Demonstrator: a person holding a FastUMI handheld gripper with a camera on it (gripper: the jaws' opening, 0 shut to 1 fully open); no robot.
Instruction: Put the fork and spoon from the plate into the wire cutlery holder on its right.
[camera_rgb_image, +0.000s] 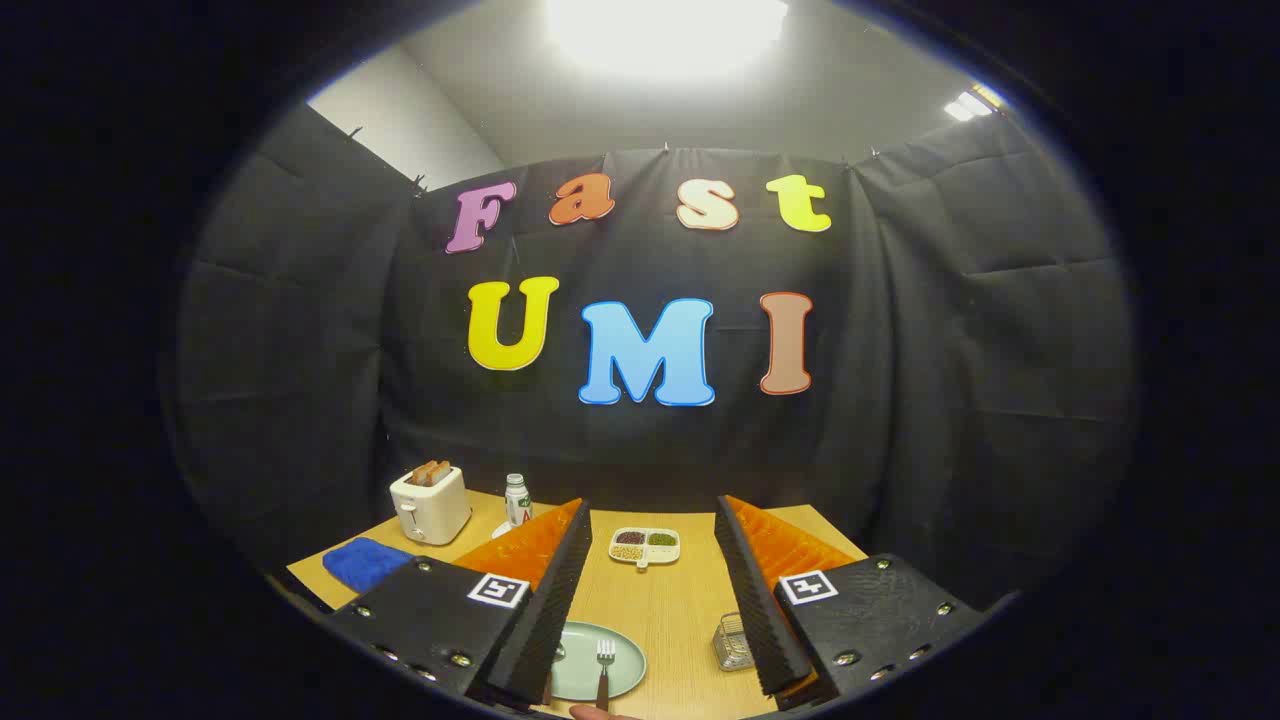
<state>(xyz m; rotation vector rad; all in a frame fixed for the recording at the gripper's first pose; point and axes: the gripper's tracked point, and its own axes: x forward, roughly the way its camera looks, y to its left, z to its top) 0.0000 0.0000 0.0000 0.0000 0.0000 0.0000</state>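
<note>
A pale green plate (622, 662) lies on the wooden table, between my fingers and close to the left one. A fork (604, 668) with a dark handle rests on it, tines pointing away from me. Part of another utensil, perhaps the spoon (559, 652), peeks out beside the left finger. The wire cutlery holder (733, 642) stands to the plate's right, half hidden by the right finger. My gripper (652, 515) is held high above the table, open, with nothing between its fingers.
A white toaster (430, 503) with toast stands at the back left, a small bottle (517, 500) beside it. A blue cloth (365, 563) lies left of the fingers. A divided white dish (645, 546) of grains sits mid-table beyond the plate.
</note>
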